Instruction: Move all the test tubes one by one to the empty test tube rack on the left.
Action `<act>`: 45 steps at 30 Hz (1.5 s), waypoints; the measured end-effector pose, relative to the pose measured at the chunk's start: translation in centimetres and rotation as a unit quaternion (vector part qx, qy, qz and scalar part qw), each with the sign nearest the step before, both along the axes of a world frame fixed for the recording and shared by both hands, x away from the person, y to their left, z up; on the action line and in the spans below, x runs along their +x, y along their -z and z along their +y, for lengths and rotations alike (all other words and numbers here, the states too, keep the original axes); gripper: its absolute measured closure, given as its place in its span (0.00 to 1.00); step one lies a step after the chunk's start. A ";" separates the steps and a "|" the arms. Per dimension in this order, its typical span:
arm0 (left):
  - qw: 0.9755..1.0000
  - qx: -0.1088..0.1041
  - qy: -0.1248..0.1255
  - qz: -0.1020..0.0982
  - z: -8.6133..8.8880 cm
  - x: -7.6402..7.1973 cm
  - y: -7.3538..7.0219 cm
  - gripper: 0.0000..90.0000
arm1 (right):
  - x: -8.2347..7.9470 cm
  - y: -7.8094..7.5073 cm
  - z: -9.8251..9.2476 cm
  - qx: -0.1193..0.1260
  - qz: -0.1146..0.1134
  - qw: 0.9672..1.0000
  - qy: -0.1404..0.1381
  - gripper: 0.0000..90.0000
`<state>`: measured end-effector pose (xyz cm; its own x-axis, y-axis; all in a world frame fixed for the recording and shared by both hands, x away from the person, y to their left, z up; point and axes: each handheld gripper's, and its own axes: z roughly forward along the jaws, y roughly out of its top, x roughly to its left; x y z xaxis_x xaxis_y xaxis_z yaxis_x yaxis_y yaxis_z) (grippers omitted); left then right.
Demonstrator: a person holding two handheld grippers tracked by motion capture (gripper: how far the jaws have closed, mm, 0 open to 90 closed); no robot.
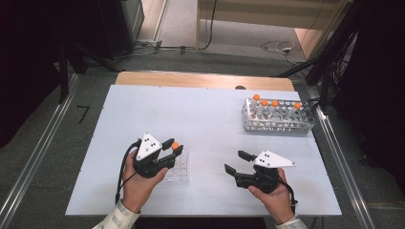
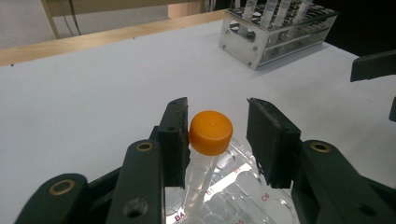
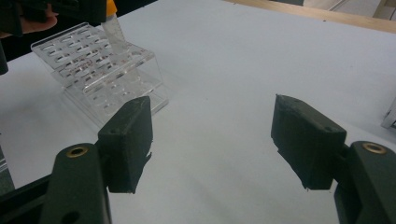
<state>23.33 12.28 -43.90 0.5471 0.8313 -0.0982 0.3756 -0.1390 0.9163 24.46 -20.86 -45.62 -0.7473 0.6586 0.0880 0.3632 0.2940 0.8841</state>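
Your right gripper [image 3: 212, 140] shows its two black jaws rising from the bottom edge, set wide apart with nothing between them but bare white table [image 3: 243, 70]. Each jaw carries a dark, slightly worn pad. At upper left stands a clear acrylic tube rack [image 3: 100, 70], tiered, its rows of round holes empty apart from one. A clear tube [image 3: 116, 35] leans in a hole near the rack's far edge, its top reaching the frame's upper border, where a sliver of orange cap shows. Dark parts of your other gripper [image 3: 60, 11] hang over that tube. A wooden table edge [image 3: 327, 14] runs along the top right.
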 end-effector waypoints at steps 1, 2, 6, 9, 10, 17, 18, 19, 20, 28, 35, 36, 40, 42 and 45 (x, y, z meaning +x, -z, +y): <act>1.000 -0.005 0.001 0.000 0.0 0.0 -0.1 0.62 | 0.0 0.0 0.0 0.000 0.000 1.000 0.000 0.31; 1.000 -0.010 0.001 -0.002 0.1 0.0 -0.1 0.60 | 0.0 0.0 0.0 0.000 -0.001 1.000 0.000 0.31; 1.000 -0.029 -0.005 -0.006 0.4 -0.1 -0.5 0.47 | 0.1 0.0 -0.1 0.001 -0.002 1.000 0.001 0.31; 0.999 -0.045 -0.018 -0.013 1.1 -0.1 -0.8 0.40 | 0.1 -0.1 -0.3 0.001 -0.002 1.000 0.003 0.31; 0.998 -0.052 -0.022 -0.013 1.3 -0.1 -1.0 0.38 | 0.1 -0.1 -0.3 0.001 -0.002 1.000 0.004 0.31; 0.997 -0.069 -0.043 -0.018 2.9 -0.2 -1.5 0.33 | 0.3 -0.1 -0.7 0.004 -0.004 1.000 0.014 0.31; 0.996 -0.072 -0.044 -0.019 3.1 -0.2 -1.6 0.32 | 0.4 -0.1 -0.8 0.005 -0.005 1.000 0.016 0.31; 0.996 -0.074 -0.047 -0.018 3.2 -0.2 -1.7 0.31 | 0.5 -0.1 -0.9 0.004 -0.006 1.000 0.018 0.31; 0.996 -0.075 -0.049 -0.020 3.4 -0.2 -1.7 0.31 | 0.6 -0.1 -1.1 0.005 -0.006 1.000 0.023 0.31; 0.994 -0.071 -0.075 -0.025 4.9 -0.2 -2.0 0.28 | 1.9 -0.4 -3.6 0.000 -0.020 0.996 0.082 0.31; 0.992 -0.069 -0.099 -0.026 6.4 0.0 -1.8 0.27 | 3.3 -0.9 -6.5 0.009 -0.029 0.990 0.136 0.32; 0.992 -0.070 -0.102 -0.026 6.6 0.0 -1.8 0.27 | 3.5 -1.0 -6.9 0.010 -0.029 0.989 0.143 0.32; 0.991 -0.071 -0.114 -0.024 7.3 0.1 -1.6 0.26 | 4.4 -1.1 -8.2 0.005 -0.036 0.984 0.172 0.32; 0.990 -0.068 -0.120 -0.024 7.5 0.2 -1.5 0.25 | 4.8 -1.2 -8.8 0.004 -0.037 0.982 0.185 0.32; 0.989 -0.066 -0.127 -0.021 8.0 0.3 -1.3 0.25 | 5.5 -1.3 -9.6 0.002 -0.039 0.978 0.204 0.32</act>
<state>23.67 20.24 -42.58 0.3275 0.9240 -0.1974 0.3442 0.0779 0.9356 29.94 -30.49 -44.30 -0.4269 0.9032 0.0454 0.3815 0.1343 0.9146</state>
